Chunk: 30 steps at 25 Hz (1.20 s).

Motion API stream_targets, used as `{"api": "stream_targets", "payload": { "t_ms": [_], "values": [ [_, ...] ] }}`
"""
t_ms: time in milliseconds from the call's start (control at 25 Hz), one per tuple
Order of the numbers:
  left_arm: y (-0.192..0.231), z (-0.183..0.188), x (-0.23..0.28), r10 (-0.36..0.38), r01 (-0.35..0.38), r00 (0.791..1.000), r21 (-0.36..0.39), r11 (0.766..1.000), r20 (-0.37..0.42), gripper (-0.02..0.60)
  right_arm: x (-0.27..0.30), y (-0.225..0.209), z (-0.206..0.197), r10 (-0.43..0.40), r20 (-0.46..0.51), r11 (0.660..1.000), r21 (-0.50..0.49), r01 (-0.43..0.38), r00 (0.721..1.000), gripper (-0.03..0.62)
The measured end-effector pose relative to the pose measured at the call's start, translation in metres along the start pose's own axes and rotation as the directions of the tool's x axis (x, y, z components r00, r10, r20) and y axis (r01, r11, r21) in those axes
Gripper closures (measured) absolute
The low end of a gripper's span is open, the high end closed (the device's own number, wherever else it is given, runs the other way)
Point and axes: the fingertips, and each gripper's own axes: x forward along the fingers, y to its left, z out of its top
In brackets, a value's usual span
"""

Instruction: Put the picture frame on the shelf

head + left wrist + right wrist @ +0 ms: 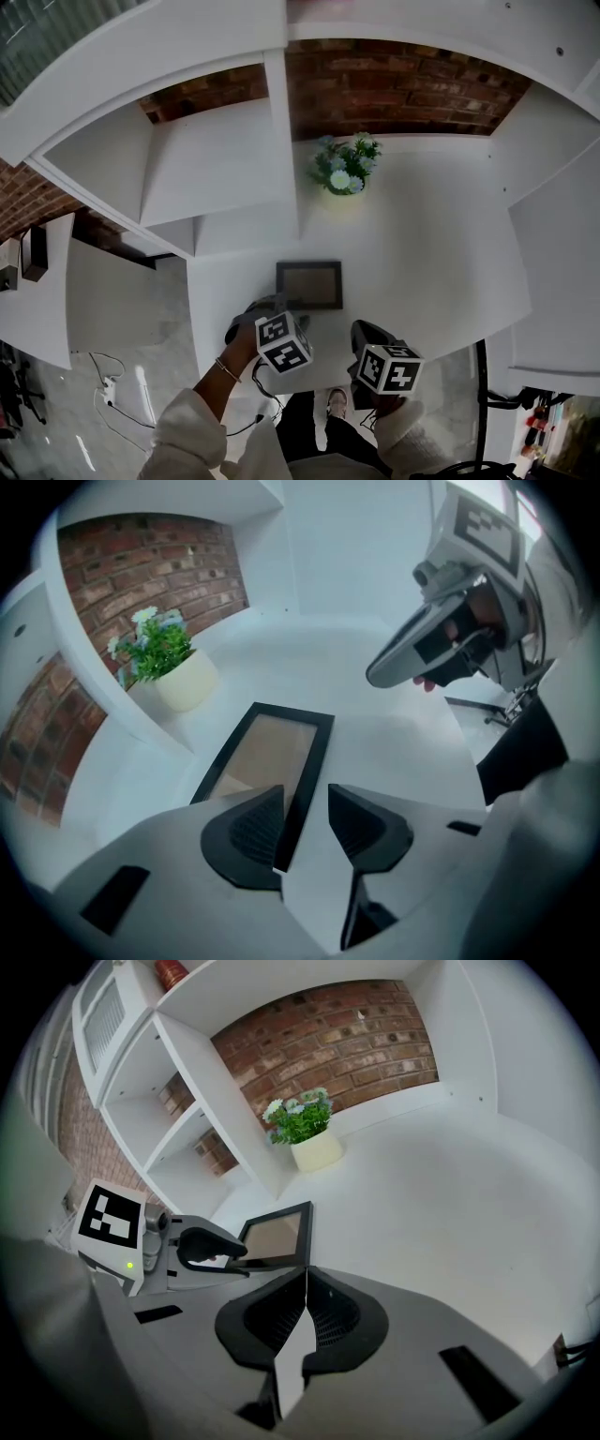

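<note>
the dark rectangular picture frame [267, 761] lies flat on the white worktop [422, 253], its long axis running away from the left gripper [305, 817]. that gripper's fingers [253, 827] stand spread astride one long rail at the near corner, not yet pinching. the right gripper [305, 1312] waits just beside, pressed together on nothing. the white shelf bays [206, 169] open beyond, left of a potted green plant [344, 169].

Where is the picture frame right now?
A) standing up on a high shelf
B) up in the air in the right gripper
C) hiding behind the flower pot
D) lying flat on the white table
D: the picture frame lies flat on the white table, nearer the person than the flower pot, and the right gripper is shut on nothing.
</note>
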Motion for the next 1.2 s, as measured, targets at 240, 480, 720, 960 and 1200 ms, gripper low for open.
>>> {"api": "stream_targets", "payload": {
  "t_ms": [240, 480, 720, 960, 1200],
  "values": [
    [0.000, 0.000, 0.006, -0.023, 0.028, 0.998, 0.073, 0.997, -0.059, 0.456, -0.001, -0.008, -0.001, -0.010, -0.001, 1.000, 0.029, 0.010, 1.000, 0.569],
    [0.003, 0.000, 0.010, -0.031, 0.037, 0.996, 0.077, 0.996, -0.078, 0.480, 0.001, -0.015, 0.000, -0.012, 0.000, 0.999, 0.046, 0.012, 1.000, 0.569],
    [0.003, 0.004, 0.012, -0.018, 0.025, 0.997, 0.088, 0.996, -0.081, 0.496, 0.003, -0.016, -0.001, -0.008, -0.003, 0.998, 0.054, 0.009, 1.000, 0.569],
    [0.003, 0.013, 0.014, 0.004, -0.001, 0.998, 0.050, 0.999, -0.056, 0.514, 0.000, -0.021, 0.006, -0.008, 0.010, 0.998, 0.056, 0.007, 1.000, 0.569],
    [0.005, 0.017, 0.006, 0.021, -0.020, 1.000, -0.076, 0.997, 0.003, 0.515, -0.007, -0.019, 0.008, 0.002, 0.020, 0.999, 0.054, -0.004, 1.000, 0.569]
  ]
}}
